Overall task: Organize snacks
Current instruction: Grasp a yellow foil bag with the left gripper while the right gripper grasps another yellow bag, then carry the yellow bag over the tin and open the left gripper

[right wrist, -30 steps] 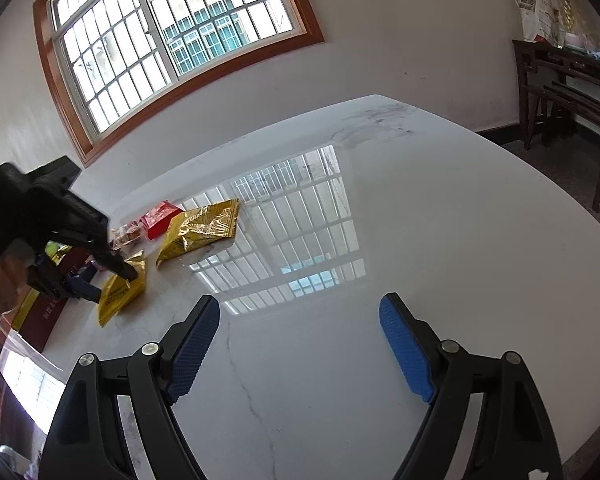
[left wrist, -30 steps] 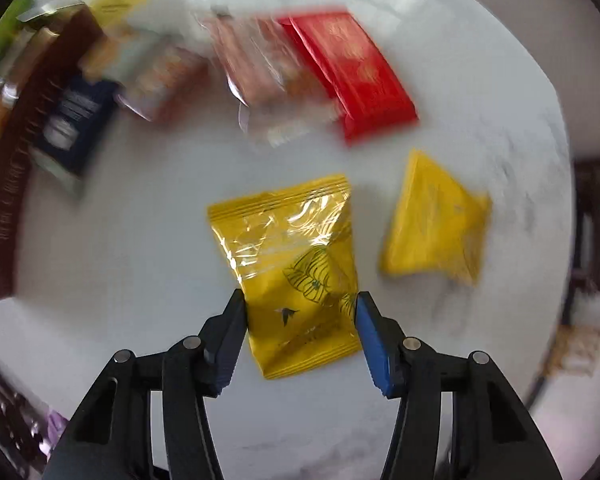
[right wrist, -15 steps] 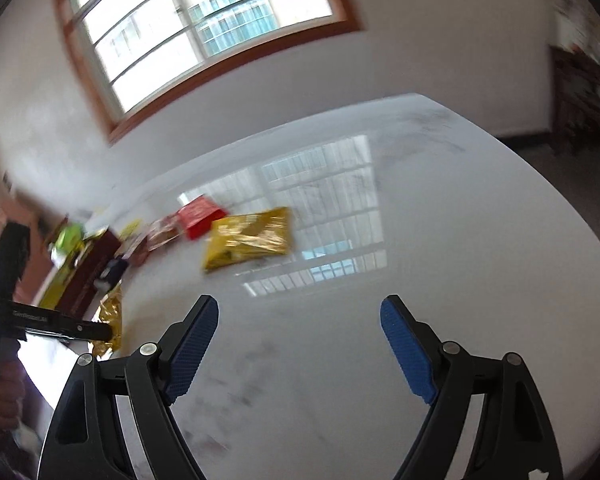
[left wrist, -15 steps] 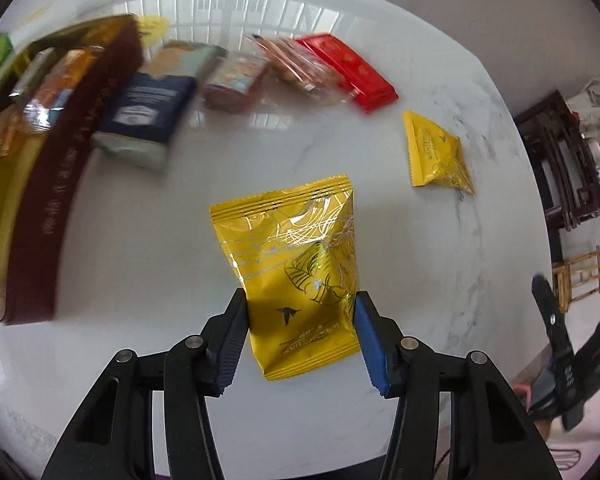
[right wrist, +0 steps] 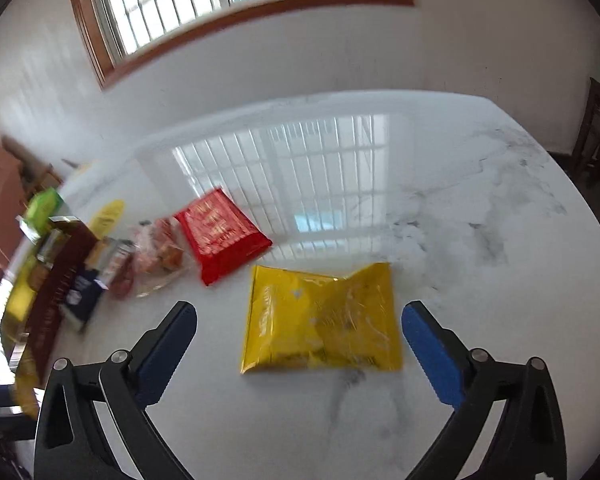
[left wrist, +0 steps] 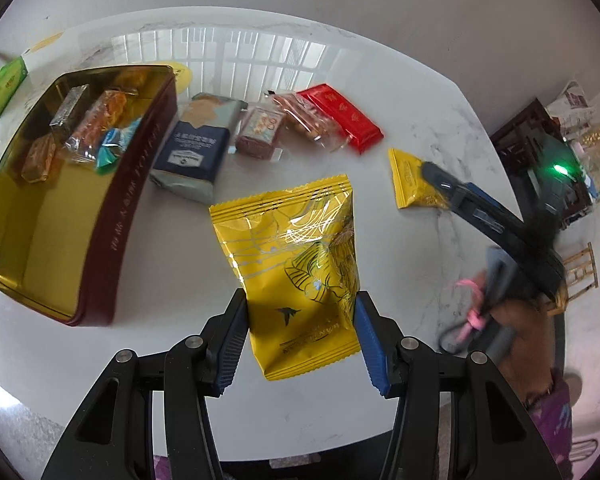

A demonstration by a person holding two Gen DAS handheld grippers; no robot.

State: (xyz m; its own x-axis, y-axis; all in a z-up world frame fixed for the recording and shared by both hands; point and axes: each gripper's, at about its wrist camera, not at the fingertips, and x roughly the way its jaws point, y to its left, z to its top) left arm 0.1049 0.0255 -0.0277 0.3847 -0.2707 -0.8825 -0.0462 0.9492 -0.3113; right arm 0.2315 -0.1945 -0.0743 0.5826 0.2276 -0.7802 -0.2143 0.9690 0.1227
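Observation:
My left gripper (left wrist: 300, 338) is shut on a yellow snack packet (left wrist: 296, 264) and holds it above the white marble table (left wrist: 340, 408). A gold-lined box with dark red sides (left wrist: 40, 208) sits to the left with several wrapped snacks inside. My right gripper (right wrist: 300, 344) is open, its fingers on either side of a second yellow packet (right wrist: 320, 320) lying flat on the table. In the left wrist view that gripper (left wrist: 460, 196) sits over the second yellow packet (left wrist: 408, 176).
Between the box and the second packet lie a navy and grey pack (left wrist: 196, 148), a small brown pack (left wrist: 260, 132), a clear pack of biscuits (left wrist: 308, 120) and a red packet (right wrist: 220, 236). A green box (left wrist: 4, 80) stands behind the gold box. Dark wooden furniture (left wrist: 540, 160) is off the table's right.
My left gripper has lifted the yellow packet and drawn back, bringing the gold box into view. My right gripper has swung left and down over the second yellow packet.

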